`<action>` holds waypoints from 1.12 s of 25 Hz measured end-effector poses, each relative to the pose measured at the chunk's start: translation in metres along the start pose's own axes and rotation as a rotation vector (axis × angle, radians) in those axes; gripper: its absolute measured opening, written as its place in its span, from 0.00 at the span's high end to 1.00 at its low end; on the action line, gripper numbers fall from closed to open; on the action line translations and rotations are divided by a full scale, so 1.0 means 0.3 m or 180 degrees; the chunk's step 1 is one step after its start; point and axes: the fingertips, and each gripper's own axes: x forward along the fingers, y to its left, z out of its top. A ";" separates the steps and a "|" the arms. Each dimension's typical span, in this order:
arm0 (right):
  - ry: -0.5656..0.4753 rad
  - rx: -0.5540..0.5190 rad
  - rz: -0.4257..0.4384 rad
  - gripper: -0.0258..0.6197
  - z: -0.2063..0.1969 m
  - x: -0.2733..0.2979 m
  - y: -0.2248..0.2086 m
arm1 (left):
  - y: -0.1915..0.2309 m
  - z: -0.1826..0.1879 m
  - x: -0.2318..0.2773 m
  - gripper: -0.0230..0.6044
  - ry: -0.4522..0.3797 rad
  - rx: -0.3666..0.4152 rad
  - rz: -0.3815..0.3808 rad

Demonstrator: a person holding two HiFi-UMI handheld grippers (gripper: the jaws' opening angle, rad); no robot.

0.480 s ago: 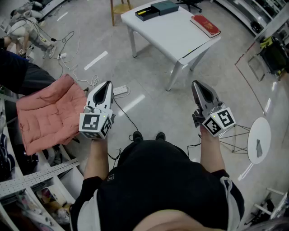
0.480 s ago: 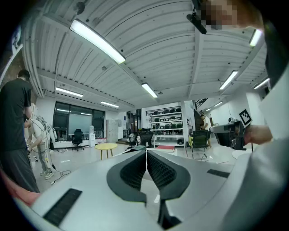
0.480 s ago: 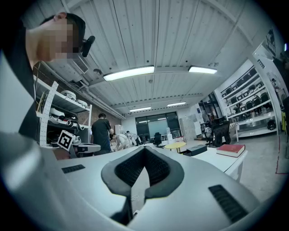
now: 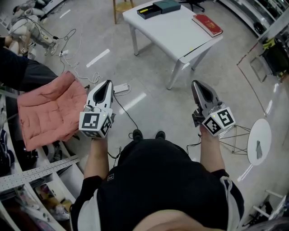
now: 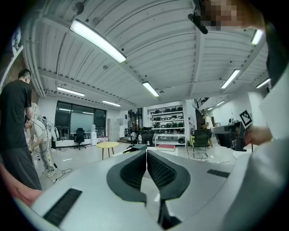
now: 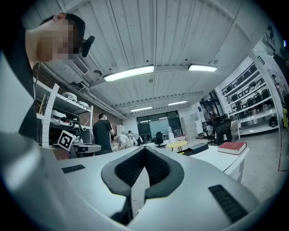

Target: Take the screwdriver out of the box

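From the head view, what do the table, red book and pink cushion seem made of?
Table: probably painted metal or laminate, smooth matt white. Red book: likely card cover, flat and stiff-looking. Pink cushion: soft quilted fabric, puffy stitched squares.

Box [image 4: 147, 12] left of book [image 4: 206, 25], on table [image 4: 174, 40]

both arms reach forward at waist height, left tool [image 4: 107, 85] and right tool [image 4: 197, 84] closed, empty, roughly level.

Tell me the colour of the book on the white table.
The book is red, clearest in the head view.
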 end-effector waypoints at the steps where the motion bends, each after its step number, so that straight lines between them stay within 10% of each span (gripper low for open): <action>1: -0.0005 0.0002 0.0001 0.91 0.001 -0.008 -0.007 | -0.008 0.001 0.001 0.93 -0.0003 -0.0017 0.0008; 28: 0.0031 0.0091 0.0220 0.91 -0.031 -0.113 -0.166 | -0.185 -0.008 0.115 0.93 0.0028 -0.0060 0.0091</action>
